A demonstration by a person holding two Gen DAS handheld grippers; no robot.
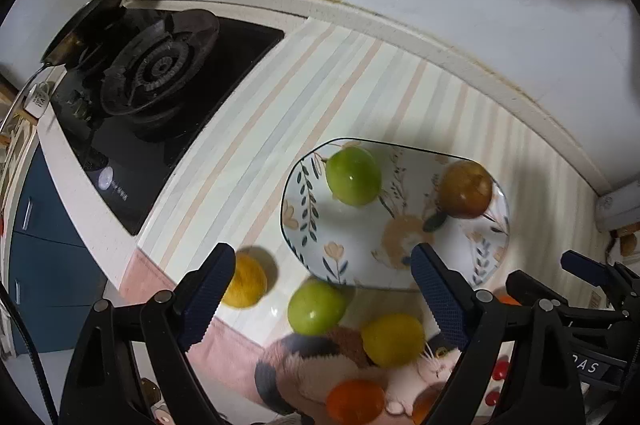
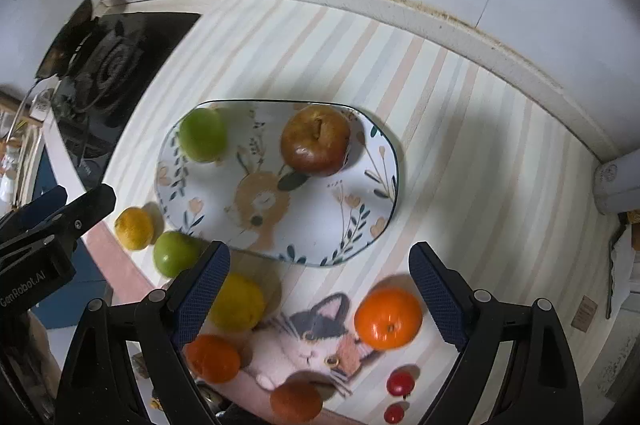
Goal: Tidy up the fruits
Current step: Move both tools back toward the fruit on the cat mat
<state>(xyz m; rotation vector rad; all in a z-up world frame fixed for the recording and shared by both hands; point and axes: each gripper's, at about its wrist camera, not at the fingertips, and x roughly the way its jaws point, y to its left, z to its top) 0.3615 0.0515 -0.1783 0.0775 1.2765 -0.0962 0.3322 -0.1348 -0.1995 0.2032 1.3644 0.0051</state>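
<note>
Two fruits sit on the plate [image 2: 372, 193], a green one [image 2: 202, 135] at its far left rim and a brown apple [image 2: 316, 141] further right; the rest lie loose on the counter [image 2: 480, 129] nearer you. Your left gripper [image 1: 323, 295] and right gripper [image 2: 319, 287] both hang empty above them, jaws spread wide. The round orange [image 2: 388, 317] may roll off the counter's near edge if a finger nudges it, and a careless drop could knock the green one off the rim.
</note>
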